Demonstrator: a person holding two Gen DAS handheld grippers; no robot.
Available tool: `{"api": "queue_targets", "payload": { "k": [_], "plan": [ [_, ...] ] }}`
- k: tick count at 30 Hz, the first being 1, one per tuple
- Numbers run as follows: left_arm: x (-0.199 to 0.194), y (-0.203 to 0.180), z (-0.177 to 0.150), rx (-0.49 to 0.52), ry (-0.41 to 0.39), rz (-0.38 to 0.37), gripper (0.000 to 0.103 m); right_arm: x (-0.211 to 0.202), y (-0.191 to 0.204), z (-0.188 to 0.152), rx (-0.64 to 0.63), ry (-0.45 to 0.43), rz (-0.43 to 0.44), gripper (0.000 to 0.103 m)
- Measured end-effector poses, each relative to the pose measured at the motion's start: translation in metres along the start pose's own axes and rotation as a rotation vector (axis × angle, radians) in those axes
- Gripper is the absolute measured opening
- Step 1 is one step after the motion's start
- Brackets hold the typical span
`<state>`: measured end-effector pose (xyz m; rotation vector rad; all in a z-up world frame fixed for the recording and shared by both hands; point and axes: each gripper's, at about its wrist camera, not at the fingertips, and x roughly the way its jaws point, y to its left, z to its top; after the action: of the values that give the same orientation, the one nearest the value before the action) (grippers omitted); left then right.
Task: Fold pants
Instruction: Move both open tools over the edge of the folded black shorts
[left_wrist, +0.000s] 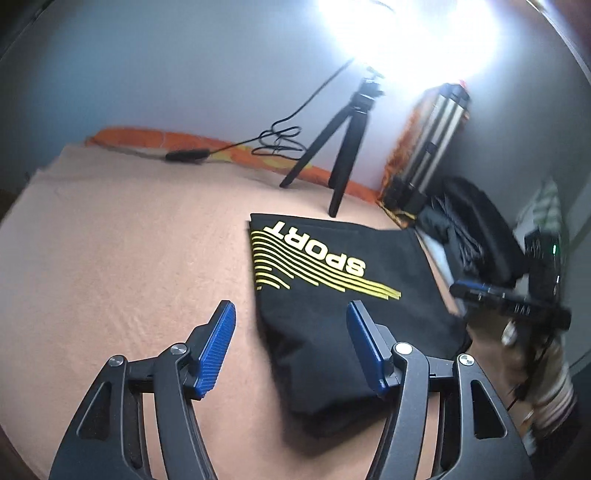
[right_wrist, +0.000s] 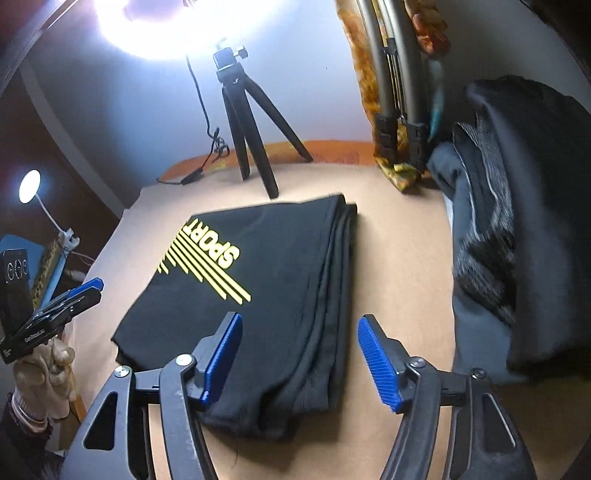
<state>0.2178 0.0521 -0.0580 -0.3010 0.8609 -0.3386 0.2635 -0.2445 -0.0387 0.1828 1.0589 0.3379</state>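
Black pants (left_wrist: 332, 295) with a yellow "SPORT" print lie folded into a compact stack on the peach sheet (left_wrist: 129, 258); they also show in the right wrist view (right_wrist: 273, 280). My left gripper (left_wrist: 291, 314) is open and empty, hovering over the stack's near left edge. My right gripper (right_wrist: 301, 325) is open and empty, above the stack's near right corner. In the left wrist view the right gripper (left_wrist: 458, 290) appears blurred at the right. In the right wrist view the left gripper (right_wrist: 94, 288) appears at the left edge, its state unclear there.
A black tripod (left_wrist: 343, 147) with a bright lamp stands at the far side of the bed, a cable (left_wrist: 280, 140) beside it. A pile of dark clothes (right_wrist: 517, 221) lies on the right. A small lamp (right_wrist: 31, 186) is at the left.
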Motion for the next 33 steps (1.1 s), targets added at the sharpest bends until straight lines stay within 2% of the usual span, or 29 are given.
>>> {"api": "queue_targets", "payload": {
  "k": [5, 11, 17, 23, 26, 33],
  "plan": [
    [0.024, 0.019, 0.006, -0.100, 0.039, -0.018, 0.062, 0.019, -0.001, 0.011, 0.037, 0.023, 0.044, 0.070],
    [0.045, 0.024, 0.007, -0.132, 0.072, -0.027, 0.062, 0.032, -0.003, 0.013, 0.044, 0.038, 0.027, 0.070],
    [0.057, 0.018, 0.008, -0.119, 0.084, -0.016, 0.062, 0.048, -0.008, 0.017, 0.064, 0.051, 0.010, 0.070],
    [0.061, 0.005, 0.006, -0.036, 0.089, 0.038, 0.062, 0.055, -0.014, 0.020, 0.086, 0.053, 0.004, 0.070],
    [0.063, 0.002, 0.005, -0.016, 0.093, 0.057, 0.062, 0.058, -0.013, 0.020, 0.066, 0.059, -0.021, 0.070],
    [0.063, -0.006, 0.005, 0.044, 0.073, 0.123, 0.062, 0.058, -0.021, 0.019, 0.084, 0.057, -0.016, 0.070]
  ]
}}
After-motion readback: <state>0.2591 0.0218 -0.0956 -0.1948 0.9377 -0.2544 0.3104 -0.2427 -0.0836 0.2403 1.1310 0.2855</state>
